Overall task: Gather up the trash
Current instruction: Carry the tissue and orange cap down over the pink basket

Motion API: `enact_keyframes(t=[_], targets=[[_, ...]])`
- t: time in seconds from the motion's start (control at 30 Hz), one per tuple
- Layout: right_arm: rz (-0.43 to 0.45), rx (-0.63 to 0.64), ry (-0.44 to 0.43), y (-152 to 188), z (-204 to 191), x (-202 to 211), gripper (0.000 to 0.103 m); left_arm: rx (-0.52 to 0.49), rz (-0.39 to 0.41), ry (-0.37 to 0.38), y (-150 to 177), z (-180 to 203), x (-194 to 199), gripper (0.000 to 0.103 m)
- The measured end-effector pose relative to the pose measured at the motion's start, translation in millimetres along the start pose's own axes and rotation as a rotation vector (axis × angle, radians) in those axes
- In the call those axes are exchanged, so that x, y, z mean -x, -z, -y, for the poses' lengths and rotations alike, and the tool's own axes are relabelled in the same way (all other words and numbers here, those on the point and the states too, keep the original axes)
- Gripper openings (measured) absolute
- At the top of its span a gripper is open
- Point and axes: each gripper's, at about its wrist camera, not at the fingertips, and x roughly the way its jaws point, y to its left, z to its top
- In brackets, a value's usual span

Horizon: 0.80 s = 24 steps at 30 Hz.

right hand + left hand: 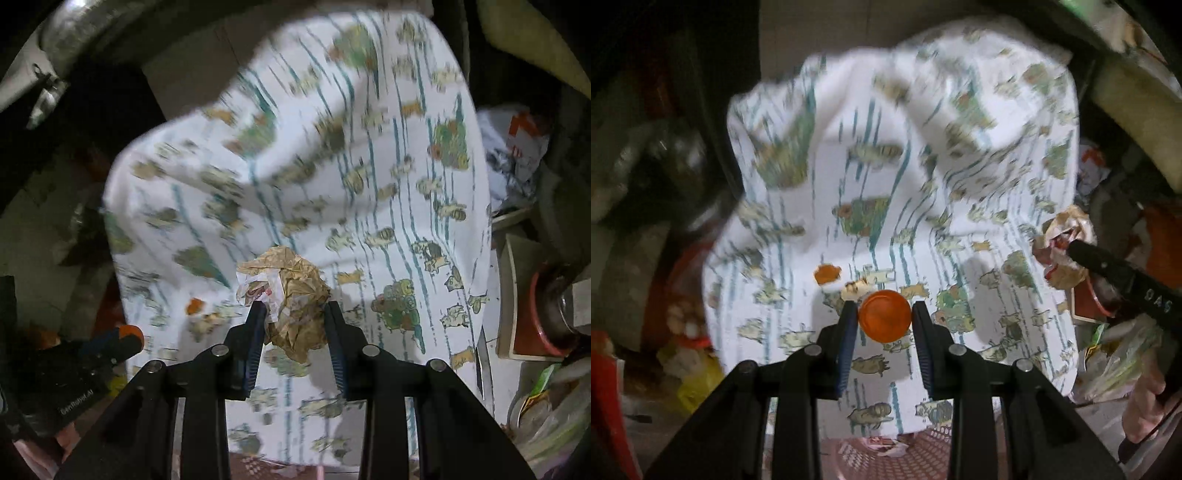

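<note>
My left gripper (884, 314) is shut on a round orange bottle cap (884, 321), held above a white cloth printed with animals and blue stripes (886, 166). A scrap of orange peel (827, 274) and a small pale crumb (855, 288) lie on the cloth just beyond the cap. My right gripper (295, 314) is shut on a crumpled brown paper ball (295, 295) over the same cloth (332, 166). In the left wrist view the right gripper (1075, 251) shows at the right edge with the paper ball (1063, 236). In the right wrist view the left gripper (129, 341) shows at lower left, holding the orange cap (133, 334).
Clutter rings the cloth: plastic bags (1115, 362) and a red-rimmed container (535, 325) on the right, yellow and red items (690, 376) on the left. A pink perforated basket (886, 450) lies below the cloth's near edge. A hand (1145, 413) shows at lower right.
</note>
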Motion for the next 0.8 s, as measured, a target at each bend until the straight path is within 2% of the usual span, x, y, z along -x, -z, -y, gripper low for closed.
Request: enact_keyframes(t=[0.07,0.2,0.33,0.57,0.8], targets=[[0.031,-0.016,-0.015,13,-8,22,0.034,-0.004,0.038,-0.008,2,3,22,0.028],[0.039,-0.031,-0.037,39,-17,46,0.035,0.033,0.109,0.001,11,-2,66,0.028],[0.064,-0.006,-0.02,65,-29,68,0.035,0.05,0.141,0.007,30,-5,85,0.028],[0.04,-0.026,-0.056,100,-41,77,0.035,0.092,0.073,0.016,75,-13,72,0.028],[-0.064,0.005,-0.032,140,-50,43,0.035,0.123,-0.039,0.017,119,-27,33,0.028]])
